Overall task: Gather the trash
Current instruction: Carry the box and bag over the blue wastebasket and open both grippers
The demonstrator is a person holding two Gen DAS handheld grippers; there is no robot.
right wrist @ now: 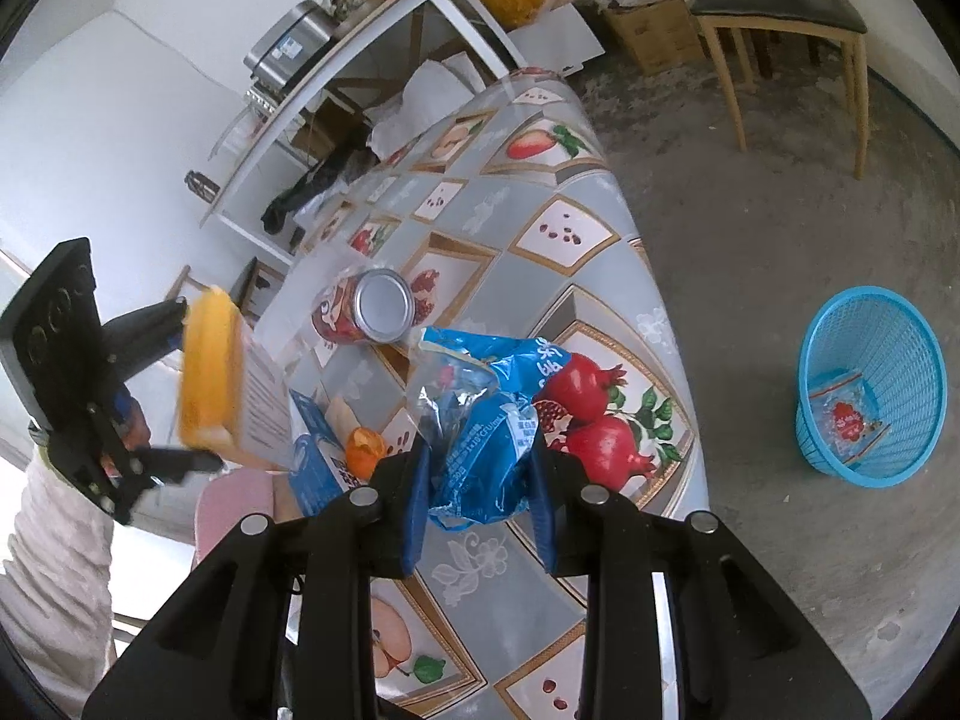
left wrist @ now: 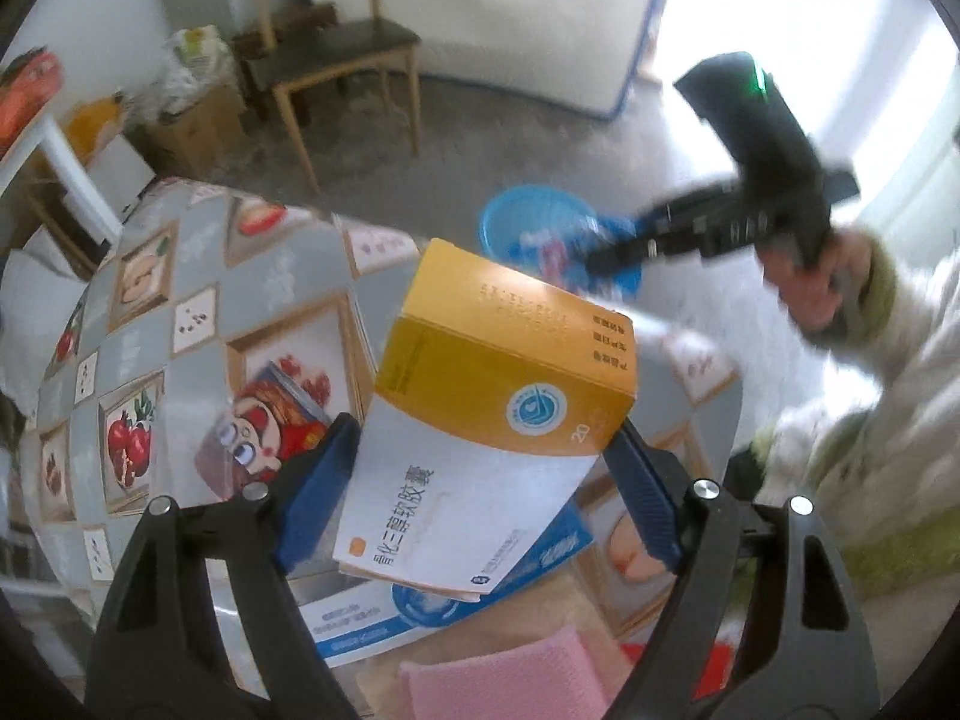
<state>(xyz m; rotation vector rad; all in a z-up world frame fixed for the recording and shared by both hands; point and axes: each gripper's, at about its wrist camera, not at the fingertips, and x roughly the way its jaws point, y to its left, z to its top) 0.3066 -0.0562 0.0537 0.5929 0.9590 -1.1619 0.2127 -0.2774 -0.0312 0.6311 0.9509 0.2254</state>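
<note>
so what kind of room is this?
Likely a home dining area: table with a fruit-print oilcloth, wooden chair, blue mesh wastebasket on a bare concrete floor.

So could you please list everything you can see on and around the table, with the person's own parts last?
Medicine box: one, yellow and white, between the left tongs' pads.
Wrapper: one, blue, crumpled, pinched in the right tongs.
Can: one, red with silver end, lying on the table.
Blue-and-white box: one, on the table under the medicine box.
Orange peel: one piece, beside the blue-and-white box.
Pink cloth: one, near table edge.
Basket: one, blue, on the floor, packet inside.
Table: one, grey fruit-print cover.
Chair: one, wooden, dark seat.
Left tongs: holding.
Right tongs: holding.
</note>
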